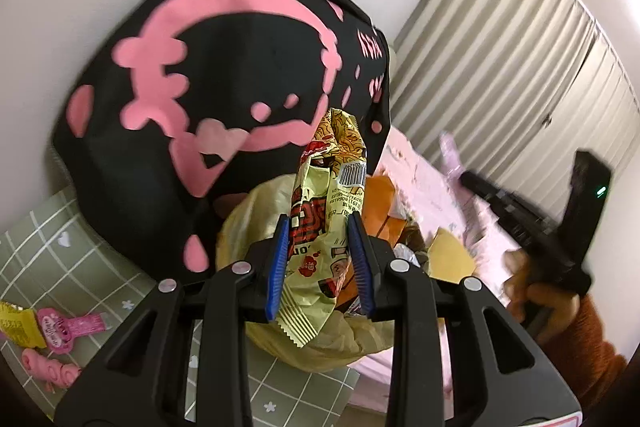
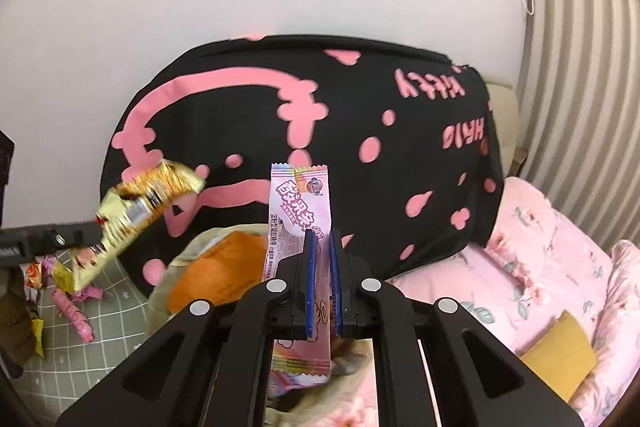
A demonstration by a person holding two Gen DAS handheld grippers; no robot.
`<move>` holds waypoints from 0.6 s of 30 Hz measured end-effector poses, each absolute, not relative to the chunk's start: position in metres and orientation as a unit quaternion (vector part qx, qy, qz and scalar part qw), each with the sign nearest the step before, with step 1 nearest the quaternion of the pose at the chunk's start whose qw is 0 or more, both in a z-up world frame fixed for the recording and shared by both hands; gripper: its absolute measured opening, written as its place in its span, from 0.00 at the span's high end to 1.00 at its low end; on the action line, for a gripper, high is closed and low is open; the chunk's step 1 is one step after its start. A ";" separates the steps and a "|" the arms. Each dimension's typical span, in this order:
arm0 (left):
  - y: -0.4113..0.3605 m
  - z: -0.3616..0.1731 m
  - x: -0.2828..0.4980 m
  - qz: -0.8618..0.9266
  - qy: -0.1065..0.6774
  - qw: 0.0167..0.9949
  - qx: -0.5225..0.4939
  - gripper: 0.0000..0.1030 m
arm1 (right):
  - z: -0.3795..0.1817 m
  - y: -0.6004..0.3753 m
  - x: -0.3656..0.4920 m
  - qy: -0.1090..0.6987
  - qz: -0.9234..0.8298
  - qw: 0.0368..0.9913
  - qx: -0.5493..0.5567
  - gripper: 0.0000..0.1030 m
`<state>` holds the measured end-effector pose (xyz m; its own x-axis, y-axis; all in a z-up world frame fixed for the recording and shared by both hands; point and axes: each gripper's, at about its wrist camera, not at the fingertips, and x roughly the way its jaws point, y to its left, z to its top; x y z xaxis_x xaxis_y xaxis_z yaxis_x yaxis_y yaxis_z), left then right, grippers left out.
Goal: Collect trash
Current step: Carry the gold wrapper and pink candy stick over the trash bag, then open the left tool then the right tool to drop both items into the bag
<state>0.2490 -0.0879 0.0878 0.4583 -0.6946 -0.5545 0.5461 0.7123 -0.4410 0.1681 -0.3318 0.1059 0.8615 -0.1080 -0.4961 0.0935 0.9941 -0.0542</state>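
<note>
My left gripper (image 1: 322, 259) is shut on a yellow noodle snack wrapper (image 1: 324, 195) and holds it above an open yellowish trash bag (image 1: 256, 203) with orange and other wrappers inside. My right gripper (image 2: 323, 279) is shut on a pink candy wrapper (image 2: 298, 211) and holds it upright over the same bag (image 2: 188, 267). The left gripper with its yellow wrapper (image 2: 136, 211) shows blurred at the left of the right wrist view. The right gripper (image 1: 532, 219) shows blurred at the right of the left wrist view.
A black cushion with pink print (image 1: 216, 75) stands against the white wall behind the bag. Several wrappers (image 1: 60, 327) lie on the green grid mat (image 1: 60, 251) at left. A pink floral bedspread (image 2: 552, 267) with a yellow packet (image 2: 560, 359) lies at right. Curtains (image 1: 520, 59) hang behind.
</note>
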 end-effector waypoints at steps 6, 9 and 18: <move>-0.150 0.057 0.250 -0.381 0.418 0.823 -0.052 0.73 | 0.100 -0.359 0.152 0.258 -0.066 0.964 -0.003 0.92; -0.183 0.035 0.254 -0.367 0.449 0.814 -0.006 0.73 | 0.095 -0.372 0.141 0.262 -0.074 0.962 0.010 0.92; -0.201 0.019 0.257 -0.350 0.466 0.813 0.000 0.73 | 0.077 -0.387 0.129 0.283 -0.076 0.956 0.020 0.92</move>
<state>0.2573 -0.2015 0.0194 0.3207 -0.5692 -0.7571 0.5699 0.7544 -0.3258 0.1291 -0.3866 0.0775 0.8280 -0.1330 -0.5447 0.1560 0.9878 -0.0040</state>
